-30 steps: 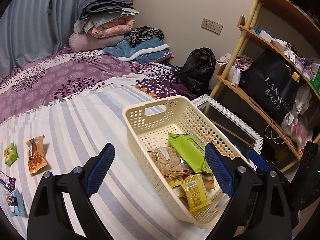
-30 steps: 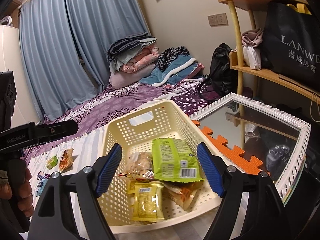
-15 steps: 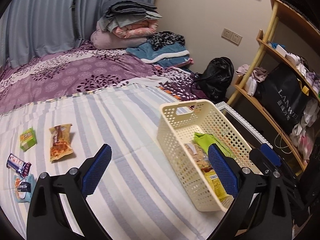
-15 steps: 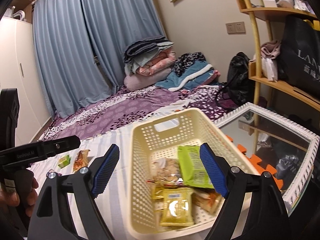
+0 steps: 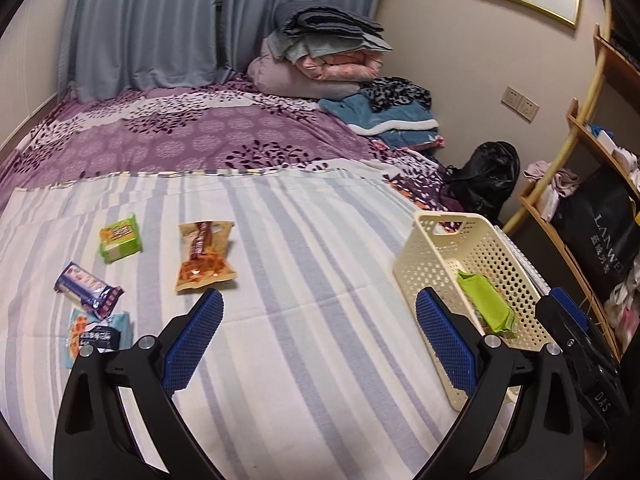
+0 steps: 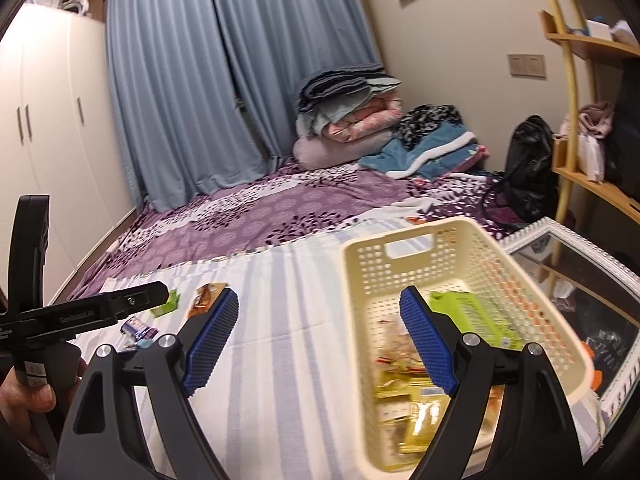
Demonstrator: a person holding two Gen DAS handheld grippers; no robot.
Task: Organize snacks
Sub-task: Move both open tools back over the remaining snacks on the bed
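A cream perforated basket (image 5: 430,258) stands on the striped sheet at the right; it also shows in the right wrist view (image 6: 404,264). It holds a green packet (image 5: 486,308) and several yellow packets (image 6: 416,412). Loose snacks lie at the left: an orange packet (image 5: 204,258), a small green packet (image 5: 120,238), a purple bar (image 5: 88,290) and a light blue packet (image 5: 98,334). My left gripper (image 5: 316,344) is open and empty above the sheet between the snacks and the basket. My right gripper (image 6: 316,340) is open and empty at the basket's left wall.
The striped sheet (image 5: 304,240) covers the near part of a purple bed with folded bedding (image 5: 320,56) at the back. A white-framed mirror (image 6: 580,276) lies right of the basket. A wooden shelf (image 5: 592,184) and a black bag (image 5: 484,176) stand at the right.
Both grippers have swung left, away from over the basket. The basket has shifted to the right in both views, and the loose snacks at the left now show closer.
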